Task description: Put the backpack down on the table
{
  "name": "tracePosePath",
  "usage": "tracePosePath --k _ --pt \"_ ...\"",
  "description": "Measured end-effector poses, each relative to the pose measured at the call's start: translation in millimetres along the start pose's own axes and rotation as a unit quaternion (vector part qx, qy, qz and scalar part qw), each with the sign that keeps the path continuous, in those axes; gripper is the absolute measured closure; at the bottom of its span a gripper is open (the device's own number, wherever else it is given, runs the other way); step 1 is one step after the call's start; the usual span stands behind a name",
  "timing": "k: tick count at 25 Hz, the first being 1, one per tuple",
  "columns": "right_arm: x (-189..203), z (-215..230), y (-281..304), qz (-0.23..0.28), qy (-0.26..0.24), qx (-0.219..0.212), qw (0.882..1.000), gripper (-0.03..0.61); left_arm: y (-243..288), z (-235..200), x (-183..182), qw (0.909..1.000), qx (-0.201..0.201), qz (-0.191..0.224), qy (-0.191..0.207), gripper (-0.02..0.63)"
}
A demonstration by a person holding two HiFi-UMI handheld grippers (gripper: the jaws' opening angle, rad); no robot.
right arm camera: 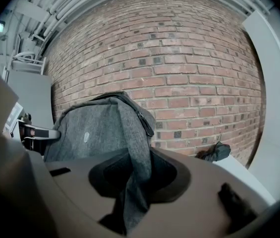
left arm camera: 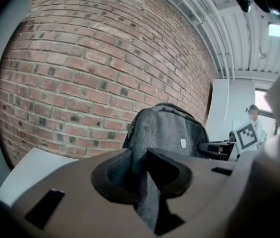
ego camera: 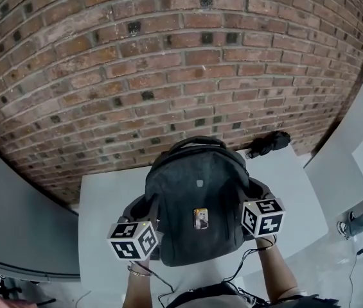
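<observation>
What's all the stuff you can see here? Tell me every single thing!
dark grey fabric backpack: one, dark grey, upright over the middle of the table.
small gold rectangular tag: one, gold, on the backpack's front.
white table: one, white, in front of the wall.
crumpled black bundle: one, black, at the table's far right corner; I can't tell what it is.
red brick wall: one, red-brown, behind the table.
left gripper: one, black-and-white marker cube, shut on the backpack's left side.
right gripper: one, black-and-white marker cube, shut on the backpack's right side.
person's forearms: two, at the bottom of the head view.
</observation>
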State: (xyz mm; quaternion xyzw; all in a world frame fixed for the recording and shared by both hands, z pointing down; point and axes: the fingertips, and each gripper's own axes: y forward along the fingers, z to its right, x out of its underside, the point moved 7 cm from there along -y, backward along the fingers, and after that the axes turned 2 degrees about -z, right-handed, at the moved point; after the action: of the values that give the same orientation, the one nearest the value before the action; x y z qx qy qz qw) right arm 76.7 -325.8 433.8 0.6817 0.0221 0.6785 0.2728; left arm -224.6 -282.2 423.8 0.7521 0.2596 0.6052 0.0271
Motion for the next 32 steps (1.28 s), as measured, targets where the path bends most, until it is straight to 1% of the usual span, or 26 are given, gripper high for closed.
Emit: tracePosePath --k 2,7,20,32 --pt "1 1 1 -0.001 0.002 0.001 1.0 0.489 2 -1 0 1.0 0.003 0.0 -0.001 0.532" --pt "0 4 11 -0.003 0.0 -0.002 1.0 0.489 8 -5 1 0.9998 0.005 0.017 -0.004 0.532" --pt "6 19 68 -0.045 0.013 -0.015 0.999 0.489 59 -29 2 0.9992 -0.02 -0.03 -0.02 0.531" --pt "17 31 112 -0.078 0.025 -0.031 0.996 0.489 98 -46 9 0.9974 -0.044 -0.05 -0.027 0.529"
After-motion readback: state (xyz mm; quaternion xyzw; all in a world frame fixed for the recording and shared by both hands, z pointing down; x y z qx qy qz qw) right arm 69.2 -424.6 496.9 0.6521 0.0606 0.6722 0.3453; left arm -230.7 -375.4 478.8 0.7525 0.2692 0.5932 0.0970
